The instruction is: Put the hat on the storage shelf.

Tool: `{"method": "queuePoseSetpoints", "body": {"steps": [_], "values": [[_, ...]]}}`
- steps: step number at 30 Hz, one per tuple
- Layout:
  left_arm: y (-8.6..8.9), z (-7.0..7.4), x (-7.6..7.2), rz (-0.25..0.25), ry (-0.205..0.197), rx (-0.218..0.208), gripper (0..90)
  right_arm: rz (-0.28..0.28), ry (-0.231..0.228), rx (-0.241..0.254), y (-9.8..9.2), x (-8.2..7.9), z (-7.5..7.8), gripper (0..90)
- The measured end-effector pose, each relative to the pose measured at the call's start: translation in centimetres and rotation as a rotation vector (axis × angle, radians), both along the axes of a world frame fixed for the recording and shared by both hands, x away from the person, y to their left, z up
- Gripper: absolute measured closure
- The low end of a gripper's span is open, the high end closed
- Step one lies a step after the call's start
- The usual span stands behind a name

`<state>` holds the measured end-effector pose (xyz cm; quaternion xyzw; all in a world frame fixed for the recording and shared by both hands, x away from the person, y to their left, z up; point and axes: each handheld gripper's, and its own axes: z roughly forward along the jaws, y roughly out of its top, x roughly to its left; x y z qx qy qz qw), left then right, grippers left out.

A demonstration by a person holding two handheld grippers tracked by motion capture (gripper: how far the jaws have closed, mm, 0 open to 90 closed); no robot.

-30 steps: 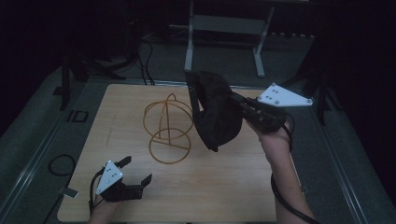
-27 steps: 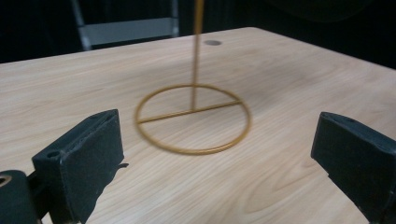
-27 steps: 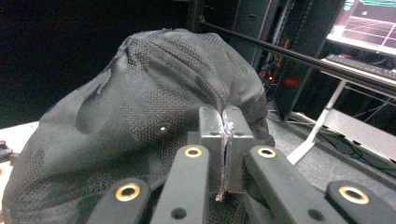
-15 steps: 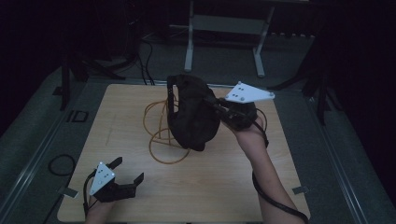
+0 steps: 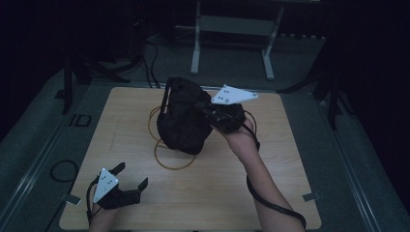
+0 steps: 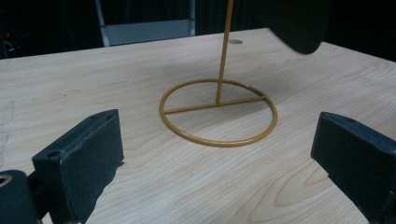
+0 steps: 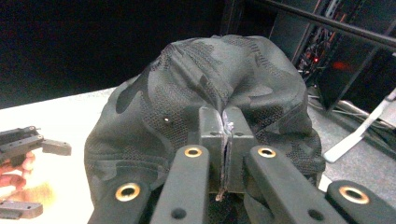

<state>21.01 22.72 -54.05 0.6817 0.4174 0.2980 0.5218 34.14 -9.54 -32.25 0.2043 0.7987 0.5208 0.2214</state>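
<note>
- Right gripper clenched on cap; thin fold of cap fabric pinched between fingers, pads nearly meeting.
- In right gripper view: cap bulging up and out beyond the fingertips, dark camo mesh, crown away from camera.
- In high view: cap held up off the surface, just left of right gripper, over the top of the wire stand.
- Cap hiding upper part of stand; touching stand or not: cannot tell.
- Stand base ring flat on surface, mid-board, partly under the cap.
- In left gripper view: stand ring with crossbar and one upright rod, lying ahead of and between the fingers, well apart from both.
- Cap edge hanging at top of left gripper view, above ring, clear of surface.
- Left gripper released, fingers spread wide, nothing between; low at near-left corner of surface, well apart from cap.
- Containers: cap is the sole hollow thing; inside not visible, contents cannot tell.
- Count: 1 cap, 1 stand, 2 grippers, 1 surface.
- Right hand around gripper body, cable trailing down along forearm.
</note>
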Motion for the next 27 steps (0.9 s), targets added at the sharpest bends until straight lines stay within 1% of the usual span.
{"method": "queuePoseSetpoints", "body": {"steps": [2, 3, 7, 10, 11, 15, 21, 24, 25, 26, 27], "values": [[0.0, 0.0, 0.0, 0.0, -0.002, -0.001, 2.7, 0.002, 0.001, -0.004, 0.2, 0.2, -0.1, 88.9], [0.0, 0.0, -0.1, 0.005, -0.007, 0.004, 2.7, 0.003, 0.015, -0.008, 0.7, 0.5, -0.4, 88.9], [0.1, 0.1, -0.2, 0.008, -0.021, -0.007, 2.7, 0.001, 0.028, -0.021, 1.6, 1.1, -0.9, 88.8], [0.1, 0.1, -0.1, 0.001, -0.019, -0.005, 2.7, 0.003, 0.033, -0.021, 1.8, 1.3, -1.0, 88.8], [0.1, 0.1, -0.2, -0.002, -0.019, -0.007, 2.8, 0.008, 0.043, -0.025, 2.3, 1.6, -1.3, 88.8], [0.0, 0.1, -0.2, -0.009, -0.016, 0.002, 2.8, 0.009, 0.04, -0.037, 3.0, 1.7, -1.7, 88.7], [0.0, 0.1, -0.2, -0.015, -0.015, -0.001, 2.8, 0.004, 0.071, -0.031, 3.2, 2.4, -2.6, 88.4], [0.0, 0.0, -0.2, -0.018, -0.012, -0.001, 2.8, 0.02, 0.073, -0.011, 3.3, 2.5, -2.9, 85.8], [0.0, -0.1, -0.2, -0.02, -0.007, -0.001, 2.8, 0.024, 0.071, -0.01, 3.3, 2.5, -2.9, 83.6], [0.0, -0.1, -0.2, -0.02, -0.007, -0.001, 2.8, 0.024, 0.071, -0.01, 3.3, 2.5, -2.9, 83.6], [-0.1, -0.1, -0.1, -0.023, -0.007, 0.002, 2.8, 0.022, 0.062, -0.017, 3.4, 2.5, -3.0, 78.9]]}}
